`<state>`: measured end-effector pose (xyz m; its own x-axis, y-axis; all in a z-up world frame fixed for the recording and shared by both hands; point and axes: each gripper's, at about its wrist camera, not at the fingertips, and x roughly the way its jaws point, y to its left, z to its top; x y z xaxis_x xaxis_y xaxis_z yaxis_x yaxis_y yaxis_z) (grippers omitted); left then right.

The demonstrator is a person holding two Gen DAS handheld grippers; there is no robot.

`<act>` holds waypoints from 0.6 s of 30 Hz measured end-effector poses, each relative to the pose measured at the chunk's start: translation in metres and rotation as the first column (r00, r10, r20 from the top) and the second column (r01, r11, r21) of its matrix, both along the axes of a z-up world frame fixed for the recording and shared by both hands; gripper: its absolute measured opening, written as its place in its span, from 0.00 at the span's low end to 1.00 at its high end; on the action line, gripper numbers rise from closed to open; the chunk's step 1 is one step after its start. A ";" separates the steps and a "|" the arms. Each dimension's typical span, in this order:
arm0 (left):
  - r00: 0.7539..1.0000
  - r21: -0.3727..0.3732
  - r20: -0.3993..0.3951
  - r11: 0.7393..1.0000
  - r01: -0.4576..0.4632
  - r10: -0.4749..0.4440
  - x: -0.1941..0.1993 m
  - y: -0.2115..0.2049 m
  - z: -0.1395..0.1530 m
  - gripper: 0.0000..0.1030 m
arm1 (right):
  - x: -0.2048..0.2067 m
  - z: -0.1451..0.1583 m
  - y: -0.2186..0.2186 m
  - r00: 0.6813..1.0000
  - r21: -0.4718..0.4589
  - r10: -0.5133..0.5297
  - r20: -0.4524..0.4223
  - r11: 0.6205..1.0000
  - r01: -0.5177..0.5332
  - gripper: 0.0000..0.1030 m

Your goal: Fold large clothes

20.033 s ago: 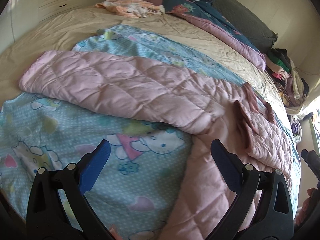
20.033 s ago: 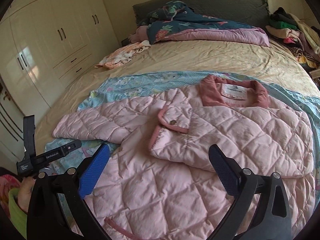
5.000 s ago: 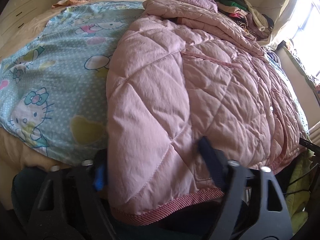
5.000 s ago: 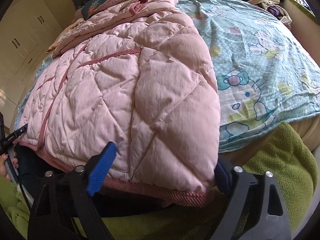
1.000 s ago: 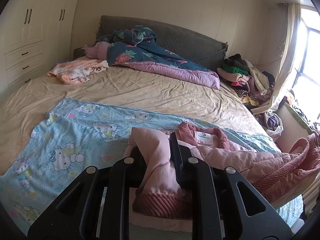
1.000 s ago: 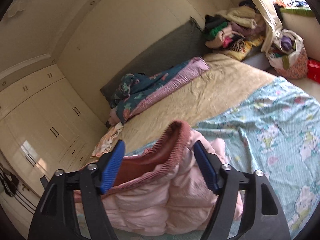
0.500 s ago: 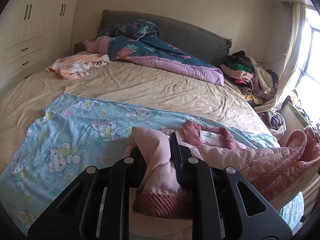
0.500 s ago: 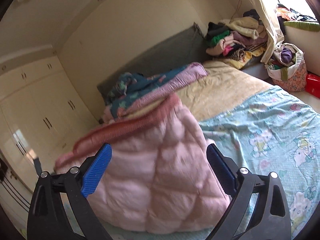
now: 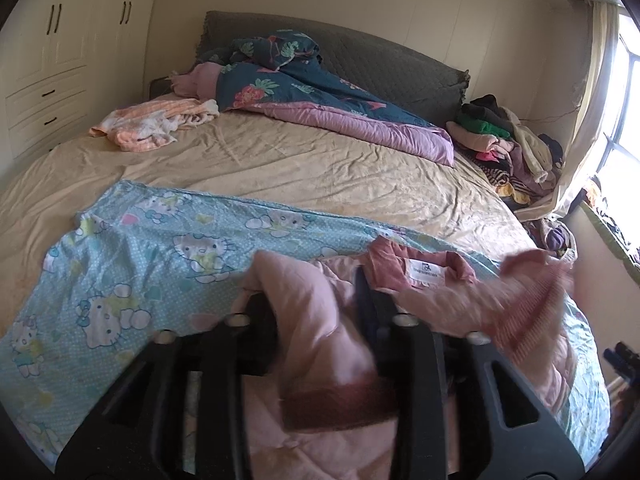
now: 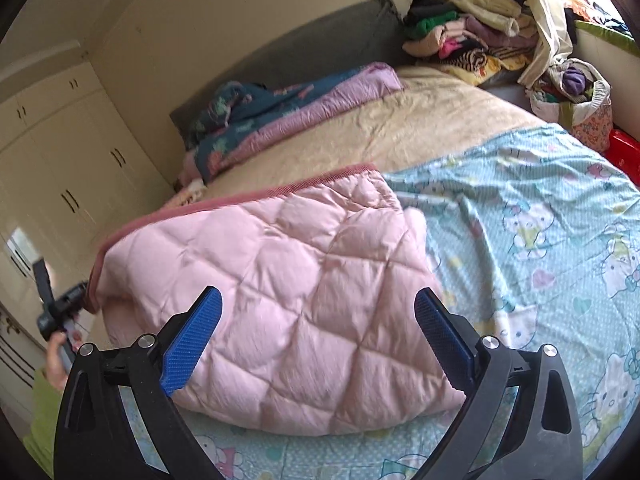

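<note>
Jacket [image 10: 280, 280] fabric lies between the opening left hand-held gripper [image 9: 316, 300]; right hand-held gripper [image 10: 318, 336] spread wide, empty.

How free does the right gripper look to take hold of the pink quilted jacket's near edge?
Probably free: the right gripper stands open just above the pink quilted jacket, folded on the cartoon sheet, with nothing between pads and fabric.

A bedroom in a home, lived-in. Wide bed under a creased beige sheet [image 9: 320, 168], grey padded headboard [image 9: 400, 60] against the wall. Rumpled dark-blue floral quilt with lilac lining [image 9: 320, 96] near the pillows' end, light-blue cartoon-cat sheet [image 9: 160, 264] spread nearer. Cream built-in wardrobe with dark handles [image 9: 52, 52] along one side; heap of mixed clothes [image 9: 508, 148] beside a bright curtained window [image 9: 616, 112].
</note>
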<state>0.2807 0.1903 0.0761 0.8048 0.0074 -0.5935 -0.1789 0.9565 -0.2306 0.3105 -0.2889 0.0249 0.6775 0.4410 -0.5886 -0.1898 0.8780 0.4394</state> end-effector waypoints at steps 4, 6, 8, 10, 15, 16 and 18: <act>0.999 -0.018 0.030 0.999 0.027 -0.026 -0.006 -0.006 0.003 0.75 | 0.001 -0.007 0.008 1.000 -0.003 0.013 -0.010 1.000 -0.013 0.94; 0.998 0.036 0.059 0.999 0.003 -0.005 -0.013 -0.011 0.011 0.86 | 0.000 -0.008 0.010 1.000 -0.003 0.016 -0.011 1.000 -0.016 0.94; 0.996 0.077 0.090 0.997 0.004 -0.011 -0.020 -0.016 0.019 0.86 | -0.003 -0.008 0.011 1.000 -0.006 0.016 -0.010 1.000 -0.016 0.94; 0.996 0.094 0.094 0.996 0.002 -0.011 -0.023 -0.017 0.023 0.86 | -0.005 -0.008 0.011 1.000 -0.011 0.011 -0.008 1.000 -0.011 0.94; 0.996 0.177 0.088 0.984 -0.012 -0.003 -0.034 -0.022 0.023 0.90 | -0.010 -0.008 0.013 1.000 -0.041 0.006 -0.001 0.999 -0.006 0.94; 0.997 0.190 0.080 0.982 -0.012 -0.003 -0.036 -0.023 0.021 0.90 | -0.011 -0.007 0.013 1.000 -0.053 0.006 0.004 0.999 -0.006 0.94; 0.998 0.215 0.057 0.977 -0.011 -0.002 -0.037 -0.023 0.016 0.90 | -0.013 -0.005 0.013 1.000 -0.078 0.001 0.013 0.997 0.000 0.94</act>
